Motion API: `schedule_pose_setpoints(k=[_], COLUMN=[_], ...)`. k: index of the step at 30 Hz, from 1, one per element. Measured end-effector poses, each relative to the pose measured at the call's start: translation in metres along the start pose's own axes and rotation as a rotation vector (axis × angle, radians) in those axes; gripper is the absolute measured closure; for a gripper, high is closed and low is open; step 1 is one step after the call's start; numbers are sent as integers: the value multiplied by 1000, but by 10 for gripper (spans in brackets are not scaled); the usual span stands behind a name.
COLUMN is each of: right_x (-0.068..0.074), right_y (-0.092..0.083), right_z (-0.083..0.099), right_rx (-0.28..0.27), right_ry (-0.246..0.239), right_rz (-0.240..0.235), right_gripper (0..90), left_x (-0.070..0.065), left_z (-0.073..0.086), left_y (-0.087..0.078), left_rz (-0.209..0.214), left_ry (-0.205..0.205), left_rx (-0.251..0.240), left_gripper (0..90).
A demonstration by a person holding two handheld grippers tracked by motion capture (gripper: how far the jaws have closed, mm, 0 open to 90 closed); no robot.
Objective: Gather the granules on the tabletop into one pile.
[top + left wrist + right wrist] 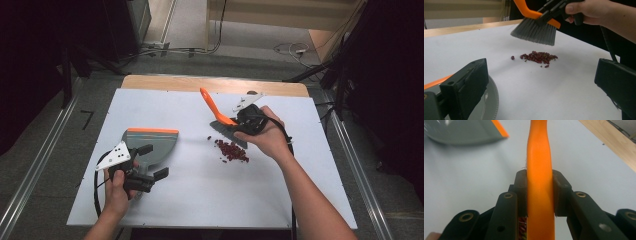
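High view: beans piled mid-desk, dustpan well left of them. Right gripper jaws clamped on brush handle, bristles just above pile. Left gripper jaws apart, w/ nothing between.

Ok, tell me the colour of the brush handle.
Bright orange; the brush handle shows best in the right gripper view, clamped between the jaws.

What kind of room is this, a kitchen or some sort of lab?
Probably a lab or recording workspace, not a kitchen: a white table stands on bare grey floor, cables trail across it, and metal rails run alongside.
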State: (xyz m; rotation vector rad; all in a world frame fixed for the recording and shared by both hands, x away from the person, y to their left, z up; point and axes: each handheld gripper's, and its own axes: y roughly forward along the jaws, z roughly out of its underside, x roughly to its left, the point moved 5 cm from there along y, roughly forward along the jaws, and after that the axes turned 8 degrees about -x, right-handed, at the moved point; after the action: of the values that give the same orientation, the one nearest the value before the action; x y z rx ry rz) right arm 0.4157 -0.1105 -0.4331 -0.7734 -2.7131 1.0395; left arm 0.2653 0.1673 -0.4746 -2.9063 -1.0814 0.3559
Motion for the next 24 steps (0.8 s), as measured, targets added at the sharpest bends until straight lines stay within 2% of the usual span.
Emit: schedule_pose_setpoints(k=[2, 5, 10, 12, 16, 19, 21, 24], right_x=[11, 28, 50, 53, 51, 43, 35, 25], right_y=[1, 7, 26, 33, 46, 50, 48, 45], right_z=[-7, -13, -8, -3, 10, 18, 20, 23], right_rx=[-2, 14, 61, 83, 112, 130, 119, 125], right_ry=[69, 121, 158, 163, 148, 131, 152, 150], right_rz=[-9, -55, -127, -139, -163, -138, -141, -109], right_gripper=[689, 689, 689, 689, 690, 689, 689, 689], left_x=[1, 1, 1, 2, 1, 2, 2, 3], left_z=[0, 1, -1, 0, 0, 0, 0, 1], left_y=[0, 0, -2, -2, -1, -1, -1, -1], left_rz=[-3, -3, -5, -5, -2, -3, -5, -7], left_ry=[2, 4, 2, 2, 2, 3, 4, 3], left_rx=[4, 6, 1, 0, 3, 6, 5, 7], left_gripper=[0, 0, 0, 0, 0, 0, 0, 0])
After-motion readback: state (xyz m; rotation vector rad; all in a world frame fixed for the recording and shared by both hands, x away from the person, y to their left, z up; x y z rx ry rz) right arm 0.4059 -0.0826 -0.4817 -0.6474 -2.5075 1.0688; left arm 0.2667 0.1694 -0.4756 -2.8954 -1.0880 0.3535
